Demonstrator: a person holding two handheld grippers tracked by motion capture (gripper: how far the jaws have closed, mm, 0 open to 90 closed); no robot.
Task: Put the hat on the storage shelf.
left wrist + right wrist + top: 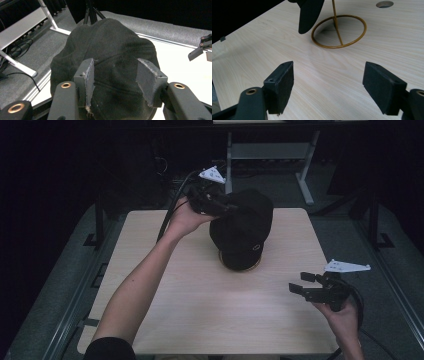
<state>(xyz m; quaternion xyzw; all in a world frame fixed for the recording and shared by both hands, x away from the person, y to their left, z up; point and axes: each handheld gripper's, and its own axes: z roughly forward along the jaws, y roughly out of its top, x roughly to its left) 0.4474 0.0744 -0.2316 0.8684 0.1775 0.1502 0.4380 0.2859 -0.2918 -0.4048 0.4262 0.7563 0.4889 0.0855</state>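
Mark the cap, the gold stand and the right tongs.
cap (245, 227), high view, on the crown.
gold stand (352, 42), right gripper view, on the ring base's near rim.
right tongs (301, 284), high view, midway between the open tips.

Black cap (243, 227), gold wire stand (339, 31), pale wood-grain table (200, 305)
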